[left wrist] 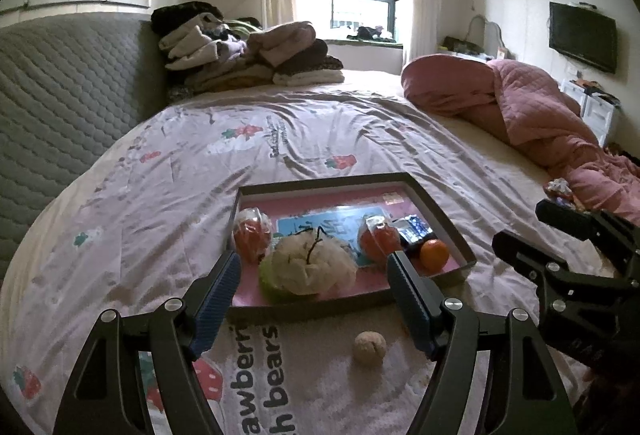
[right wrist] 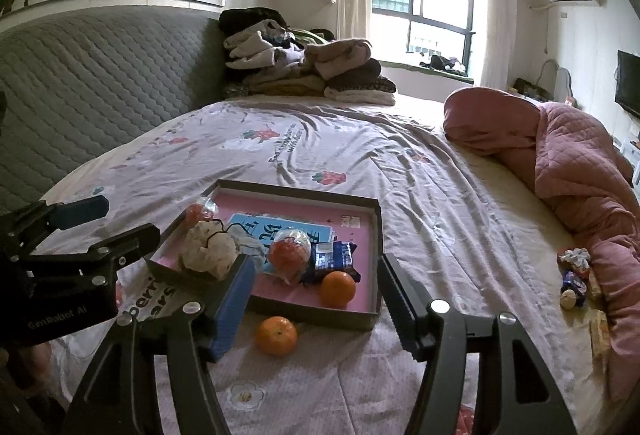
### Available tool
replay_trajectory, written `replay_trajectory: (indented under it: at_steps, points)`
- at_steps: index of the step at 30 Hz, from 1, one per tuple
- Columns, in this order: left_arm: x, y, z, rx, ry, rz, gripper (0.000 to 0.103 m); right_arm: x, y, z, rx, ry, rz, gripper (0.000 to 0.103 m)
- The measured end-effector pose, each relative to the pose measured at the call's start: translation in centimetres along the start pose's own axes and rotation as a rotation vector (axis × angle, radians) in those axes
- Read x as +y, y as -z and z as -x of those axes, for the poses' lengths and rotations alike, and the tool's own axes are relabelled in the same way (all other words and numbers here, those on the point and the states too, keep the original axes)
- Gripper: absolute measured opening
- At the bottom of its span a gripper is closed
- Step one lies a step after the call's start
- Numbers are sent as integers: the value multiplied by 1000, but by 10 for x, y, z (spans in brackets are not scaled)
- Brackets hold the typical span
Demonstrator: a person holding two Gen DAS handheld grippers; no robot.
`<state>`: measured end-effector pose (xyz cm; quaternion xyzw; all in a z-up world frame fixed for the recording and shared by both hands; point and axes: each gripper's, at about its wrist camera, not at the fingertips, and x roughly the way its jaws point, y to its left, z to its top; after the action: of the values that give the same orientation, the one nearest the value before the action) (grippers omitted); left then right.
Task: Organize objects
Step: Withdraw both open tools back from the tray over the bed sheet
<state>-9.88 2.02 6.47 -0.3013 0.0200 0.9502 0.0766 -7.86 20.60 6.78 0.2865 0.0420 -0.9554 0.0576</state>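
Both claws open and empty above the bed, tray half filled.
Right claw (right wrist: 316, 299) and left claw (left wrist: 312, 299) grip nothing; loose orange (right wrist: 277, 335), lower centre beside the tray (right wrist: 362, 317), may roll off soft bedding if nudged.

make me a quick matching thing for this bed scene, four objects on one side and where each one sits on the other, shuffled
1. loose orange
2. walnut
3. blue snack packet
4. clothes pile

a. inside the tray
b. far end of the bed, beside the headboard
c. on the sheet, just outside the tray's near edge
d. on the sheet between the left gripper fingers' view

Pairs: 1-c, 2-d, 3-a, 4-b
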Motion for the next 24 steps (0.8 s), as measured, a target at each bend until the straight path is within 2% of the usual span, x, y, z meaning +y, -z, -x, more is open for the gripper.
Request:
replay_trajectory:
  at_steps: [14,24]
  points:
    - [0,13,16,-7,3,2,76,6,5,18,-16,-2,6,64]
    - [-1,32,17,28,3,-9,76,10,16,18,2,-7,15,64]
